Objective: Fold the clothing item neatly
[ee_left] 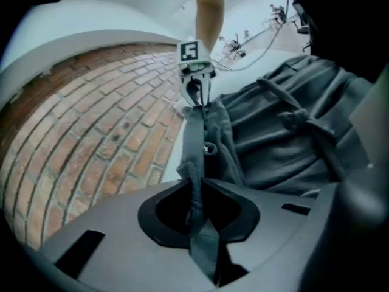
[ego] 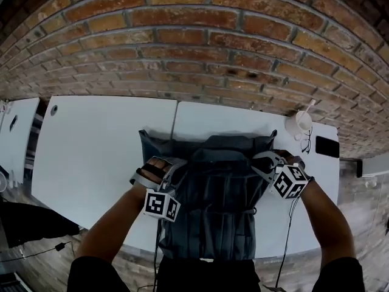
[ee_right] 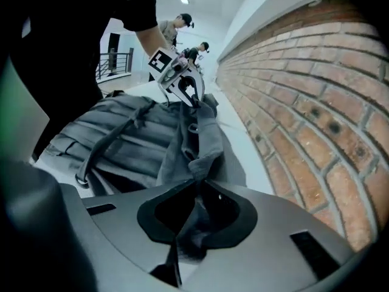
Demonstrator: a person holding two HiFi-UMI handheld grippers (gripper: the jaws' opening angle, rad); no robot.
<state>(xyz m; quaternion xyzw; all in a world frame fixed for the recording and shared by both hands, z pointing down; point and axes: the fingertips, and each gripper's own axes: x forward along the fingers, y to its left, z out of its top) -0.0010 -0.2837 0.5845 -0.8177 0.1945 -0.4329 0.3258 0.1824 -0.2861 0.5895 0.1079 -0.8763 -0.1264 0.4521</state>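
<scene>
Nearest, the person's two forearms reach forward, each carrying a hand-held tool. Ahead of them the left gripper (ego: 173, 163) has its jaws pressed together on a thin bunched strip of the dark grey pleated fabric garment (ego: 213, 190), and its own view shows that strip running right through the closed pads. The right gripper (ego: 262, 160) pinches the opposite corner of the same edge in the same way, its jaws clamped on a wad of cloth.

Between the two grippers the held edge runs fairly straight. Below them the garment's body hangs off the near side of the white rectangular table (ego: 97, 145), and a darker layer lies flat on the top just beyond their tips.

This looks like the middle of a fold, with one edge lifted by both corners and not yet laid down. The next move calls for carrying both corners evenly, keeping the edge taut and level, setting it square onto the layer beneath, and only then letting go.

Beyond the right gripper stand a white cup (ego: 299, 124) and a black flat phone (ego: 327, 146). Farthest off rises the red brick wall (ego: 194, 41).
</scene>
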